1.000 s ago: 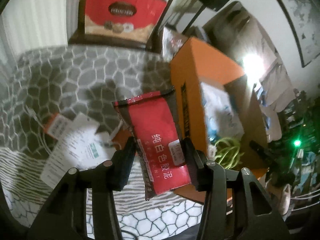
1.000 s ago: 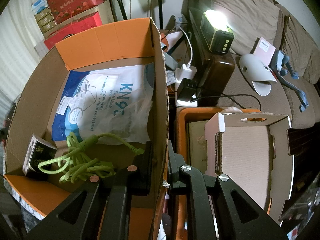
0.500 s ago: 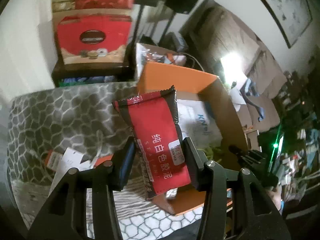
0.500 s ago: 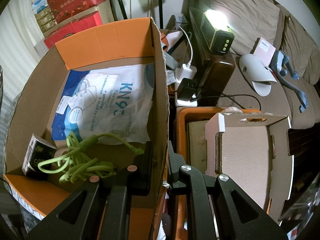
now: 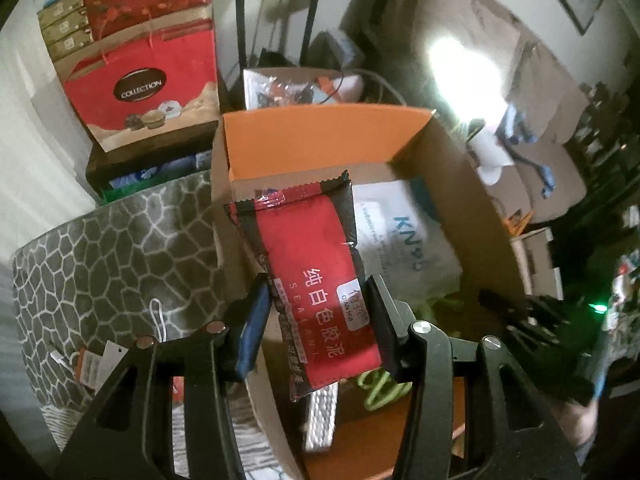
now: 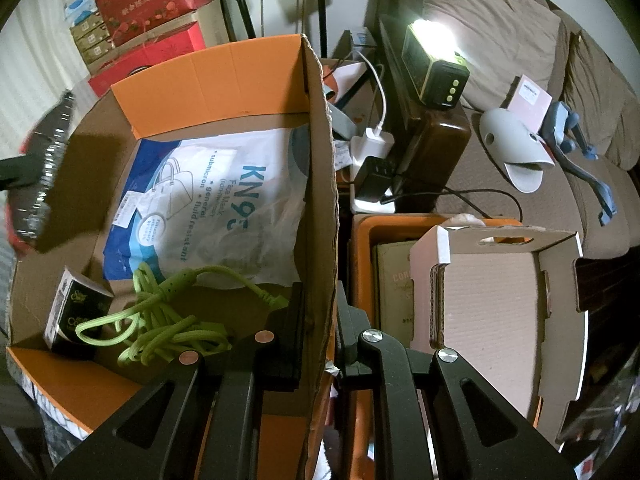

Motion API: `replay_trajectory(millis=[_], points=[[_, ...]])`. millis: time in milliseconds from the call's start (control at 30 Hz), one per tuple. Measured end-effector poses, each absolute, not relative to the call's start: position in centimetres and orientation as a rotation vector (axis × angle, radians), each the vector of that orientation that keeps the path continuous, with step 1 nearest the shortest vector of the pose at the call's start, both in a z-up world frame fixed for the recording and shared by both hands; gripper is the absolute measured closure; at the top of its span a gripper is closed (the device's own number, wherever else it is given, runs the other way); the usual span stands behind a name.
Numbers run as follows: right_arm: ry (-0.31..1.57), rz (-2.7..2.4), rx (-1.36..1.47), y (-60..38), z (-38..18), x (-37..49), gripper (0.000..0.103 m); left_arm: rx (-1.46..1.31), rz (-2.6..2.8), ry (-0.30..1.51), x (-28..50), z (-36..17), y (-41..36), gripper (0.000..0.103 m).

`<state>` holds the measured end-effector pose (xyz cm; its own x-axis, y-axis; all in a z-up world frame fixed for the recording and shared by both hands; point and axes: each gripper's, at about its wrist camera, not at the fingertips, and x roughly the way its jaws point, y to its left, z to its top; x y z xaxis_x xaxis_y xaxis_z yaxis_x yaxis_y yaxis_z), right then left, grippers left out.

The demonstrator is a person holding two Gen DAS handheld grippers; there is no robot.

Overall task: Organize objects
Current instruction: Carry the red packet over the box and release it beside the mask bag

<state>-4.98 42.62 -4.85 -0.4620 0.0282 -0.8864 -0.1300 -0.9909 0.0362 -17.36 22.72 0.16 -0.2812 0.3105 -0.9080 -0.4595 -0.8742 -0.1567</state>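
My left gripper (image 5: 318, 320) is shut on a red and black sealant packet (image 5: 312, 276) and holds it above the left wall of the open cardboard box (image 5: 320, 136). The packet's edge shows at the far left of the right wrist view (image 6: 36, 176). My right gripper (image 6: 320, 320) is shut on the box's right wall (image 6: 320, 184). Inside the box lie a white KN95 mask bag (image 6: 224, 204), a coiled green cable (image 6: 160, 320) and a small black carton (image 6: 72, 312).
A grey stone-patterned cushion (image 5: 112, 264) with paper tags lies left of the box. Red gift boxes (image 5: 144, 80) stand behind. Right of the box are an orange crate with a folded cardboard tray (image 6: 492, 312), a lit lamp (image 6: 432, 64), chargers and a sofa.
My left gripper has carried the packet right and forward, from over the cushion to over the box's left wall. The packet has come into the right wrist view. The right gripper has not moved.
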Motion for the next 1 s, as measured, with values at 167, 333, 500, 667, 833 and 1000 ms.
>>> replay_trajectory(millis=[167, 333, 500, 667, 833, 1000], points=[[0.15, 2.606, -1.578, 42.6, -4.8, -5.0, 0.091, -1.54, 2.204, 0.281, -17.8, -2.3, 24.1, 0.058], [0.158, 2.608, -1.581, 42.4, -4.8, -5.0, 0.091, -1.572, 2.206, 0.323, -18.1, -4.1, 24.7, 0.056], [0.156, 2.61, -1.588, 42.4, -4.9, -5.0, 0.091, -1.559, 2.213, 0.366, -17.9, -4.5, 25.5, 0.048], [0.172, 2.61, -1.593, 42.7, -4.9, -5.1, 0.091, -1.522, 2.228, 0.348, -17.4, -3.5, 25.2, 0.033], [0.168, 2.608, -1.602, 42.8, -5.1, -5.0, 0.092, -1.464, 2.245, 0.307, -16.7, -1.0, 23.4, 0.033], [0.182, 2.608, -1.605, 43.0, -5.3, -4.9, 0.092, -1.416, 2.272, 0.26, -16.2, 1.4, 20.3, 0.025]])
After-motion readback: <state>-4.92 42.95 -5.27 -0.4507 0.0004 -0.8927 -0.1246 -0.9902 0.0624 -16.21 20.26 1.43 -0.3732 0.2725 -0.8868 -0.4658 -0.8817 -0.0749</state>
